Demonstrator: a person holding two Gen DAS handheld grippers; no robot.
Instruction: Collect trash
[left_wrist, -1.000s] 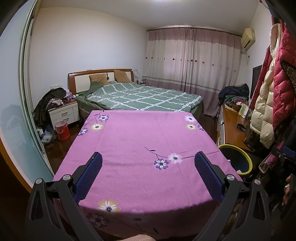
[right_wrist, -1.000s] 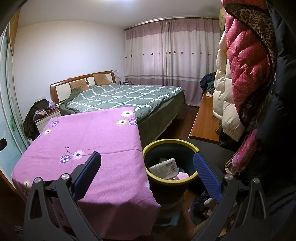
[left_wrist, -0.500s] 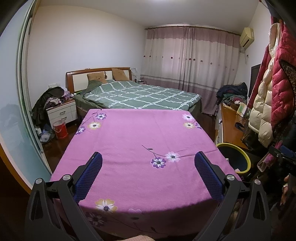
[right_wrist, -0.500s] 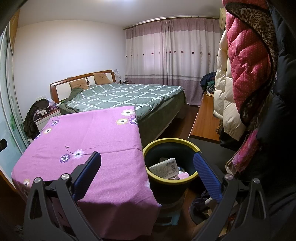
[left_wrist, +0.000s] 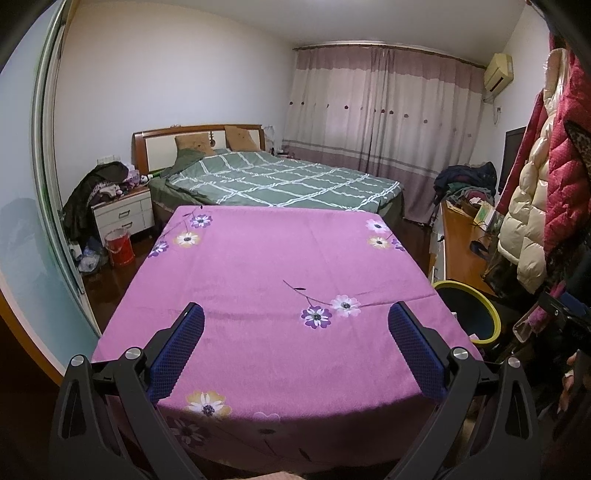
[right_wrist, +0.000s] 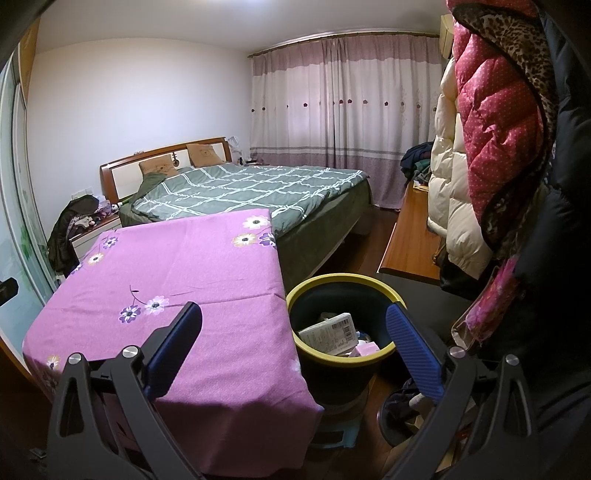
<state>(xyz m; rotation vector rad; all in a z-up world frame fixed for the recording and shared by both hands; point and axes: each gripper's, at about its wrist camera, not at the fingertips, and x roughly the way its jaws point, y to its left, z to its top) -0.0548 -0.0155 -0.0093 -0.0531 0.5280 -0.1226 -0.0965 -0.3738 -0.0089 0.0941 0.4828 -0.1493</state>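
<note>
A dark bin with a yellow rim (right_wrist: 295, 295) (left_wrist: 491, 306) stands on the floor at the right side of the table. Inside it lie a white labelled box (right_wrist: 328, 332) and a pink packet (right_wrist: 367, 347). The table wears a pink flowered cloth (left_wrist: 280, 280) (right_wrist: 177, 273) with nothing lying on it. My left gripper (left_wrist: 295, 347) hangs open over the table's near edge, nothing between its blue pads. Open too, my right gripper (right_wrist: 293, 350) sits above the bin's near left rim and the table corner, holding nothing.
Behind the table is a bed with a green checked quilt (left_wrist: 280, 181). A nightstand with clothes (left_wrist: 122, 210) and a red bucket (left_wrist: 119, 246) are at the left. Padded coats (right_wrist: 495, 147) hang close on the right above a wooden bench (right_wrist: 410, 247).
The left wrist view has drifted slightly, so the table and bed sit a little more to the left and the bin lower right. The right gripper's view is almost unchanged. Both grippers stay open.
</note>
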